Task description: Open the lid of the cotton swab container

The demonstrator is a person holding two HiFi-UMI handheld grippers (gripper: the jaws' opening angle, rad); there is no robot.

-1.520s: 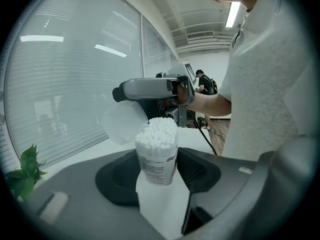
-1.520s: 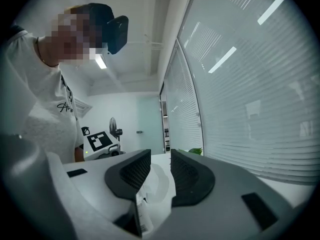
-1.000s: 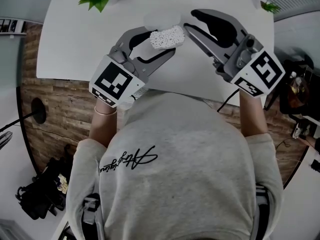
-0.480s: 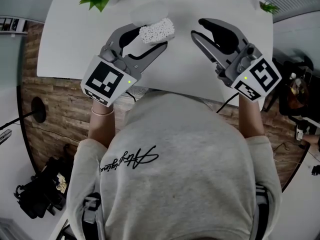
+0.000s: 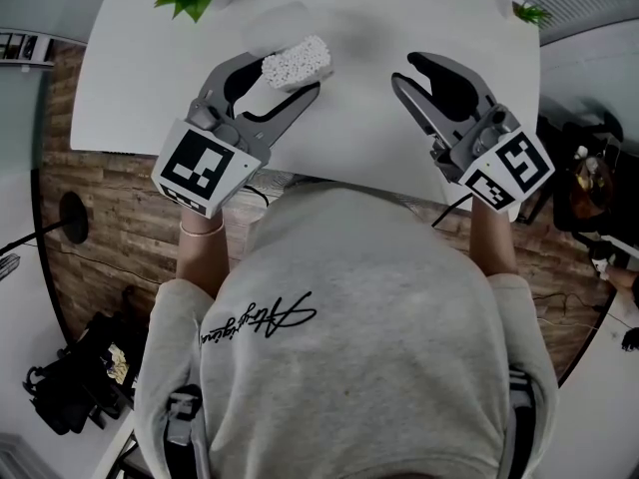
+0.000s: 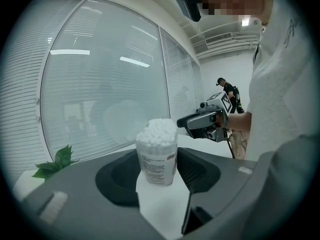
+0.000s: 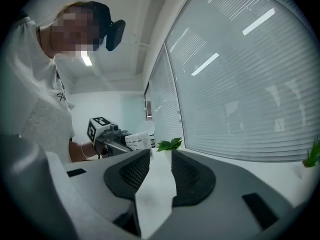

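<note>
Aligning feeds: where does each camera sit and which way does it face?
Head view: on the head, steeply down at the table; shows torso, forearms, left gripper, right gripper.
Left gripper view: rides that gripper, along jaws clamping the container; torso at right.
Right gripper view: likewise, along empty parted jaws; torso at left.
Both gripper views show the other gripper.

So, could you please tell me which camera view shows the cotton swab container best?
The left gripper view: the cotton swab container sits centred and close, label and swab tips clear. The head view shows it small, from above; the right gripper view, only a distant part.
</note>
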